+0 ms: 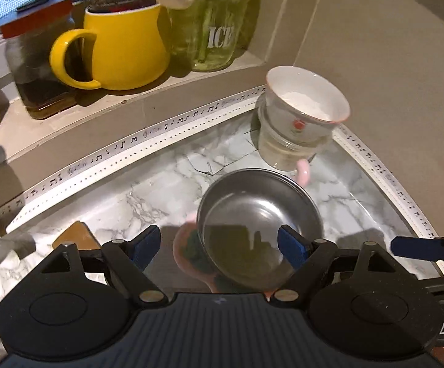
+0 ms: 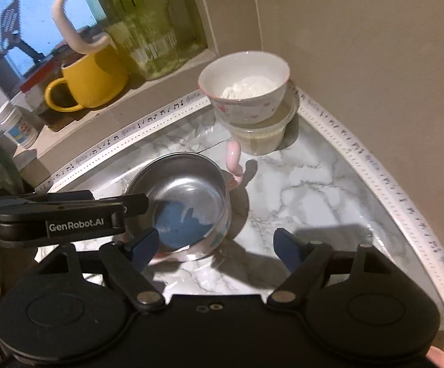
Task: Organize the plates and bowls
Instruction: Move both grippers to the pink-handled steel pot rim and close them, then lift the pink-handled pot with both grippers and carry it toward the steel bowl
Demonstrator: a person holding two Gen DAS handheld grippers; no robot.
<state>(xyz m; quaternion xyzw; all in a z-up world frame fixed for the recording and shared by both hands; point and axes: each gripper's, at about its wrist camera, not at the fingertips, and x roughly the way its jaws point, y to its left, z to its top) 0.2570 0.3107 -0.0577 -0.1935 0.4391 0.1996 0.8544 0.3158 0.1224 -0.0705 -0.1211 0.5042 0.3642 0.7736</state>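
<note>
Left gripper (image 1: 222,247) has its jaws apart, straddling the steel bowl (image 1: 260,214): shiny, empty, sitting on something pink on the marble worktop (image 2: 307,190). Right gripper (image 2: 217,245) hangs just right of it, jaws apart, empty. In the far corner a white bowl (image 2: 246,87) of powder sits on a clear tub (image 2: 260,139).

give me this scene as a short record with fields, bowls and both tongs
surface: marble-pattern counter
metal bowl: steel bowl sits on a pink dish
stack: white floral bowl holding white powder, on a clear container in the corner
left tongs: open, straddling the steel bowl
right tongs: open, beside the steel bowl
ledge: yellow mug
</note>
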